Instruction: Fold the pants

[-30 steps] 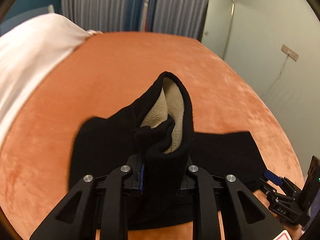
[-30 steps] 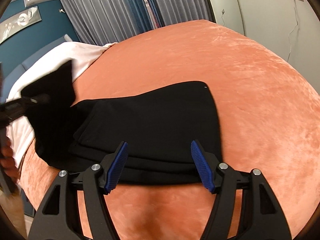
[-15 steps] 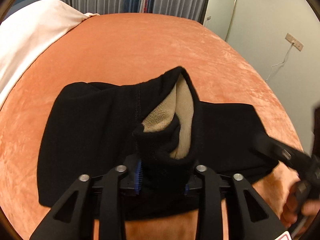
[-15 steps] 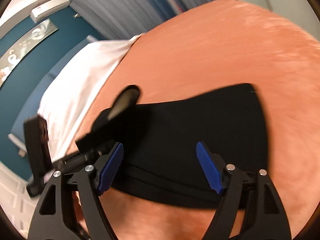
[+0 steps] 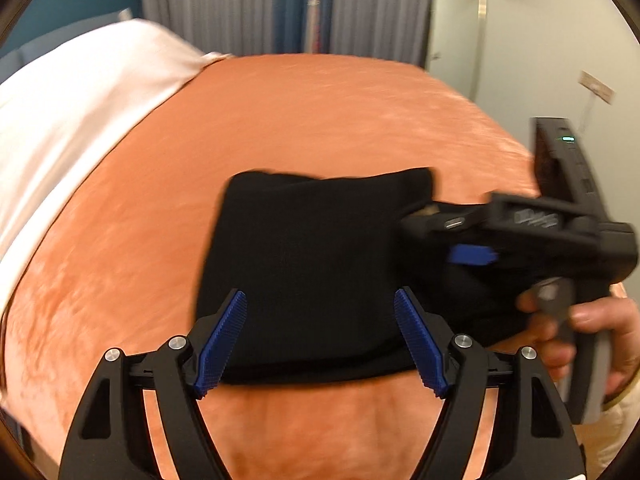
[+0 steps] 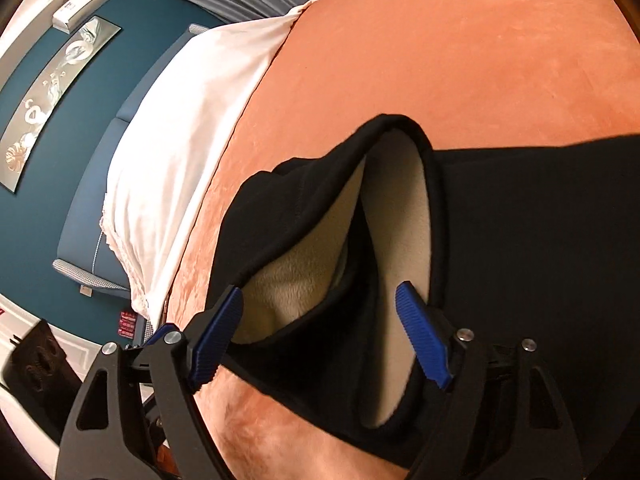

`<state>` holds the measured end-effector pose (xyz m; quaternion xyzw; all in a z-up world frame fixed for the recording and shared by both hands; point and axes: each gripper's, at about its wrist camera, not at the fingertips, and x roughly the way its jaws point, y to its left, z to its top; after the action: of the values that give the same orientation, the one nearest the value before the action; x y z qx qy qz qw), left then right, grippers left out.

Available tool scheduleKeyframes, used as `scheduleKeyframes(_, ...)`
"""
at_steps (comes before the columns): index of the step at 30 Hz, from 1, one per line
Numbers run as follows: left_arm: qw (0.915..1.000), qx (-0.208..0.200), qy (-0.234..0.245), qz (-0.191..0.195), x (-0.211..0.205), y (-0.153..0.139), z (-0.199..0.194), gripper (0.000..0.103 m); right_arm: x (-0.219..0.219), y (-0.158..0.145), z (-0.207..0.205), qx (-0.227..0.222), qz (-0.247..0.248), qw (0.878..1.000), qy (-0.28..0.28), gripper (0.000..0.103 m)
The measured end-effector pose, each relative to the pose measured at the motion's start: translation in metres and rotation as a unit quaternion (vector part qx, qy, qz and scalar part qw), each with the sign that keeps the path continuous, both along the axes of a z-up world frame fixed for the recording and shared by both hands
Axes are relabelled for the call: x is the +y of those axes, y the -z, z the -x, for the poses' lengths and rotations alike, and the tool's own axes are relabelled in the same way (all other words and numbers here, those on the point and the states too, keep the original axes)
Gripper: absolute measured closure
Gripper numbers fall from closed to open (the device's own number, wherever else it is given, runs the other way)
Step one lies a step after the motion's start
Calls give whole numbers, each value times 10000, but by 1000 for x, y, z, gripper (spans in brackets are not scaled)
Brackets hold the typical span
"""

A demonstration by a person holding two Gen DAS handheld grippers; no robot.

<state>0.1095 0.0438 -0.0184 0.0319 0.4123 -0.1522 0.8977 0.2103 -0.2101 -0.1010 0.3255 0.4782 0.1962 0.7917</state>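
The black pants (image 5: 304,264) lie folded into a compact block on the orange bedspread (image 5: 320,120), near the front edge of the bed. In the right wrist view one end of the pants (image 6: 320,208) gapes open and shows a cream fleece lining (image 6: 400,216). The right gripper (image 6: 320,332) has its jaws opening, blue pads wide apart; the gaping cloth sits between the pads, but neither pad presses on it. The left gripper (image 5: 320,340) is opening too, its pads spread wide just over the near edge of the folded block and not touching it. In the left wrist view the right gripper (image 5: 472,256) appears blurred at the right end of the pants, held by a hand (image 5: 584,332). A white sheet (image 5: 80,104) covers the far left part of the bed, with grey curtains (image 5: 240,4) behind it.
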Motion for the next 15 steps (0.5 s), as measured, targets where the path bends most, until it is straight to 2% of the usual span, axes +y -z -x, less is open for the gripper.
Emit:
scheduleKeyframes(5,9992,154,-374,67,35,6,-9,29,6,-1,1,432,-878,9951,-125,17)
scheduleKeyframes(8,9983,209,-548,39,47,9,-14,29,9,-4,1,507,-888,9947,-126,16)
scheduleKeyframes(13,9978,224,-613,107,56,8,-14,29,-10,-18,13,171,-1086,9936,249,16)
scheduleKeyframes(15,9980,228,-588,71,55,10,-16,29,-1,-19,7,246,-809,9964,43,14)
